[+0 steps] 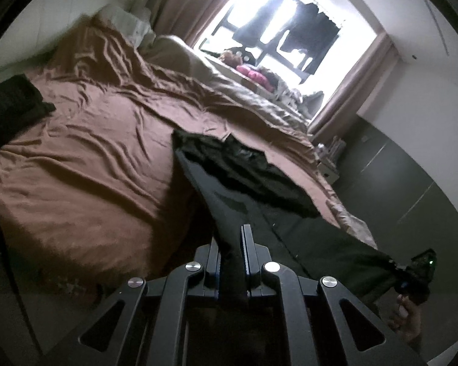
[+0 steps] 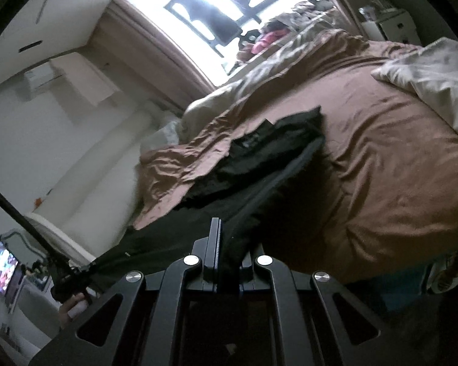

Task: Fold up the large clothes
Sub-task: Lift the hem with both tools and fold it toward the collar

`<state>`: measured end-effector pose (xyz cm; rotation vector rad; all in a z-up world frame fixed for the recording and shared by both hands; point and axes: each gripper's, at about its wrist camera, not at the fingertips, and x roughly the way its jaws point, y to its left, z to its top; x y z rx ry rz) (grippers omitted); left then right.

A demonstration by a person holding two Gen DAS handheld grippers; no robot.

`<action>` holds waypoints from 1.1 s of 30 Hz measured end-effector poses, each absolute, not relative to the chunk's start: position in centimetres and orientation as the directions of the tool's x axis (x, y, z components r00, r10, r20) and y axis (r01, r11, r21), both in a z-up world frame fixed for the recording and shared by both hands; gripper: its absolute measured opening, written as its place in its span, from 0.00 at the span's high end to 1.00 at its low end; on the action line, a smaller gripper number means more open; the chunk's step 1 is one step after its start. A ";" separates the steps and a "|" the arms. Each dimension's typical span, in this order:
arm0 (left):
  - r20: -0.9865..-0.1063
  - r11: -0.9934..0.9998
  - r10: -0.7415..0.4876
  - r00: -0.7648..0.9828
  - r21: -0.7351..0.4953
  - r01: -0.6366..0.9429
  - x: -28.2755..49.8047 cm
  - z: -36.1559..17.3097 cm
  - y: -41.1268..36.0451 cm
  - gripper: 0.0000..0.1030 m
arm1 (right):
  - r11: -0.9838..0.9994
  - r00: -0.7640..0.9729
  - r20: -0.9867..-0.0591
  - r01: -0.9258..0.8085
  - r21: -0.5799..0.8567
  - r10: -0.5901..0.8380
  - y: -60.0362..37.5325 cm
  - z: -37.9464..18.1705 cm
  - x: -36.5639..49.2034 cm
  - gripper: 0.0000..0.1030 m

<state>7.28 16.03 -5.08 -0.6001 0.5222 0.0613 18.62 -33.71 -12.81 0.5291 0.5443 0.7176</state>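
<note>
Left wrist view: the left gripper [image 1: 232,244] is pinching, jaws nearly closed, a large dark fabric garment [image 1: 247,167] draping onto the brown-sheeted bed [image 1: 91,152]; the right gripper [image 2: 218,238] is clamping its other edge.

No text, label, brand, number or sign can be read in either wrist view. A small pale mark on the dark garment [image 2: 250,143] lying on the bed is too blurred to make out, and the lit screen [image 2: 1,270] at the far left of the right wrist view shows only a smear of colour, no legible characters
</note>
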 end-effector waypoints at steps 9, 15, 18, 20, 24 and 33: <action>-0.437 0.822 -0.100 0.894 -0.542 -0.173 1.0 -4.8 14.0 0.89 | 0.610 0.611 -0.254 -0.488 0.624 0.750 -34.8 -14.6 14.8 0.95; -0.428 0.816 -0.111 0.897 -0.554 -0.164 -1.9 -6.0 13.3 0.90 | 0.613 0.610 -0.258 -0.492 0.618 0.749 -35.2 -14.9 13.2 0.95; -0.434 0.826 -0.110 0.894 -0.541 -0.161 -2.4 -5.9 13.0 0.90 | 0.615 0.608 -0.262 -0.492 0.617 0.749 -35.2 -14.9 13.2 0.95; -0.429 0.826 -0.113 0.896 -0.542 -0.156 -2.3 -5.8 13.2 0.89 | 0.616 0.611 -0.260 -0.491 0.616 0.748 -35.1 -14.8 13.8 0.95; -0.412 0.827 -0.128 0.902 -0.546 -0.132 -1.1 -5.0 13.6 0.89 | 0.614 0.600 -0.259 -0.515 0.598 0.756 -35.0 -13.7 15.0 0.95; -0.368 0.873 -0.118 0.922 -0.482 -0.081 3.6 0.1 14.9 0.89 | 0.593 0.606 -0.186 -0.587 0.552 0.773 -32.1 -8.6 20.7 0.95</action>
